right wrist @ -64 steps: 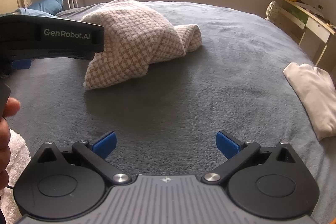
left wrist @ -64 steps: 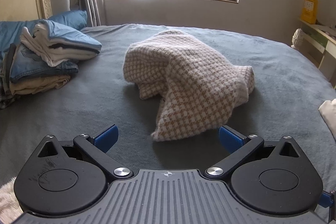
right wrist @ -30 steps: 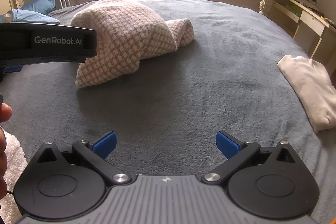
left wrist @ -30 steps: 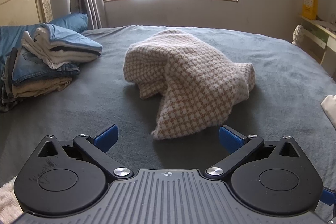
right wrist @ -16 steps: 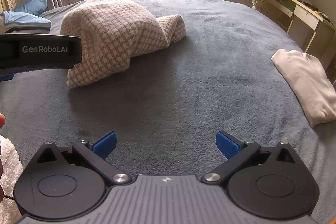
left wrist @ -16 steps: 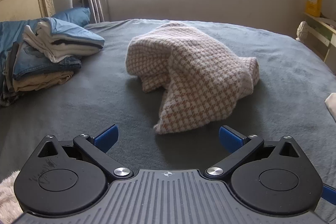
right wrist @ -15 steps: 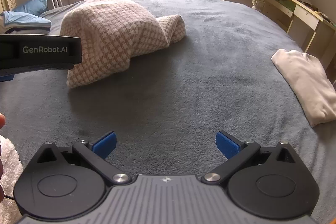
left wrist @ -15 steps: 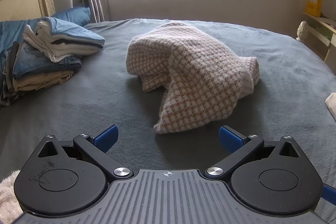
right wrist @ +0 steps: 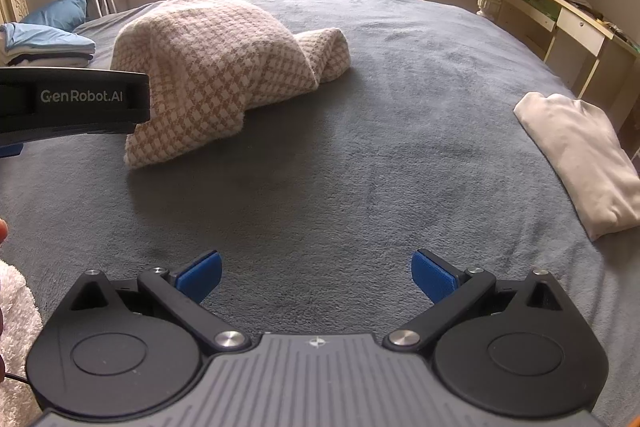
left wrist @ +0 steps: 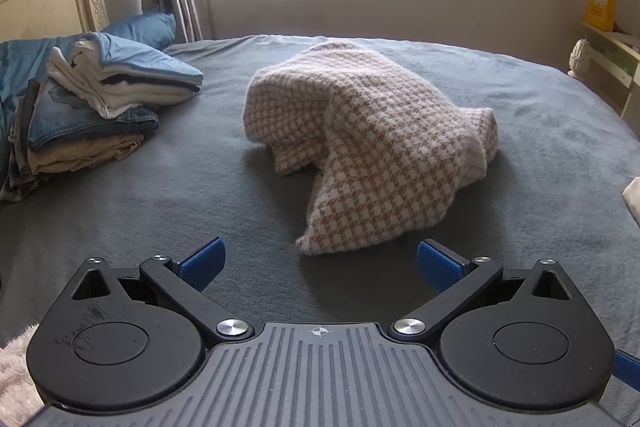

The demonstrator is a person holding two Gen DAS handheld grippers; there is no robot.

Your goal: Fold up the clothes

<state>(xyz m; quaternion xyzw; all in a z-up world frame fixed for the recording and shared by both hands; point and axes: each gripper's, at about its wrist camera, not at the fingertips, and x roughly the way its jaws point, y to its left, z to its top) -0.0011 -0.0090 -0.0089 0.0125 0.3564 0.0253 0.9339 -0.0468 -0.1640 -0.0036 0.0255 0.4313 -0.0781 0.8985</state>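
A crumpled beige-and-white houndstooth knit garment lies heaped in the middle of the grey bed cover; it also shows in the right wrist view as the same knit garment, far left of centre. My left gripper is open, its blue pads just short of the garment's near corner, touching nothing. My right gripper is open too, over bare bed cover well to the right of the garment. The left gripper's black body crosses the right wrist view's left edge.
A stack of folded clothes sits at the left by blue pillows and a cream headboard. A folded cream garment lies at the bed's right edge. A desk stands beyond it. A fluffy white sleeve shows low left.
Both grippers have drifted slightly forward and to the right along the bed; the knit garment sits a little closer to the left gripper. Both stayed open and the garment has not moved.
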